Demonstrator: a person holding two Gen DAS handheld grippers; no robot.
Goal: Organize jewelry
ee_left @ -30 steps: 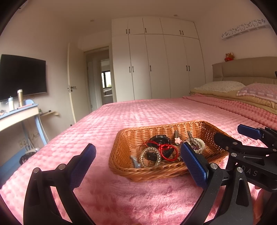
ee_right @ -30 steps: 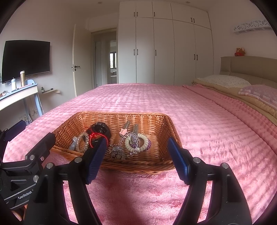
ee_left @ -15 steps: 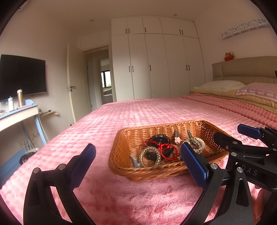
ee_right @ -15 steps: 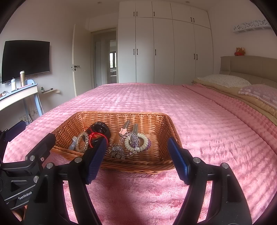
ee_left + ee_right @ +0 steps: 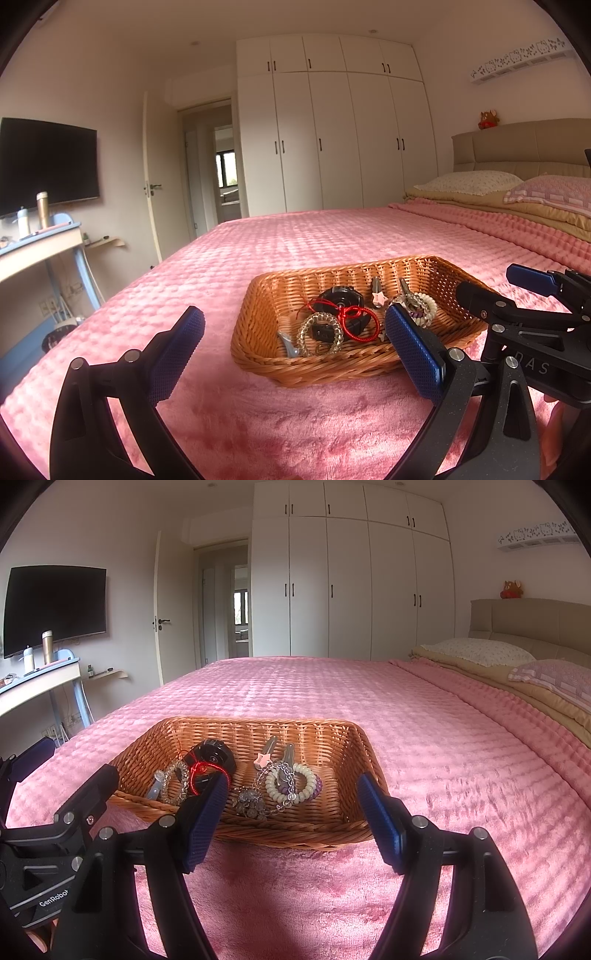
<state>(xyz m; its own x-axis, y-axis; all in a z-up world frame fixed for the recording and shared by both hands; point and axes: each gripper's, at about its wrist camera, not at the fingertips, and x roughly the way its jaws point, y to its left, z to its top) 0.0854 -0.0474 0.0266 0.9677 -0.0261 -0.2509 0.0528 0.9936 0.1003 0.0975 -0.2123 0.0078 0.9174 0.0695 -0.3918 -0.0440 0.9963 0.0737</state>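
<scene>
1. Left wrist view: the left gripper (image 5: 293,347) hangs low over the pink bedspread (image 5: 295,251), jaws spread wide with nothing between them. Blue pads on both fingers (image 5: 413,354).
2. Just past it sits a wicker basket (image 5: 258,321) on the bedspread, and all the jewelry is piled inside.
3. In that basket from this side: a black round watch-looking thing (image 5: 338,297), a red cord (image 5: 356,317) looped over it, a clear beaded bracelet (image 5: 319,332) at the front, and a pale bead bracelet (image 5: 421,302) toward the right end. A small pink star clip (image 5: 376,295) leans near the back wall.
4. The right gripper (image 5: 495,291) pokes in from the right edge, close to the basket's right end.
5. Right wrist view: the right gripper (image 5: 291,816) also has its jaws wide apart and empty, hovering just at the basket's (image 5: 295,836) near rim, not touching anything I can see.
6. Between its fingers you can see a silver chain with a cluster pendant (image 5: 251,801) draped over the pale bracelet (image 5: 291,782), which also has some purple beads.
7. The left gripper (image 5: 55,771) shows at the left edge, beside the basket's left corner.
8. Background: white wardrobe (image 5: 351,583), TV (image 5: 55,607) on the wall, pillows (image 5: 480,651) at the headboard.
</scene>
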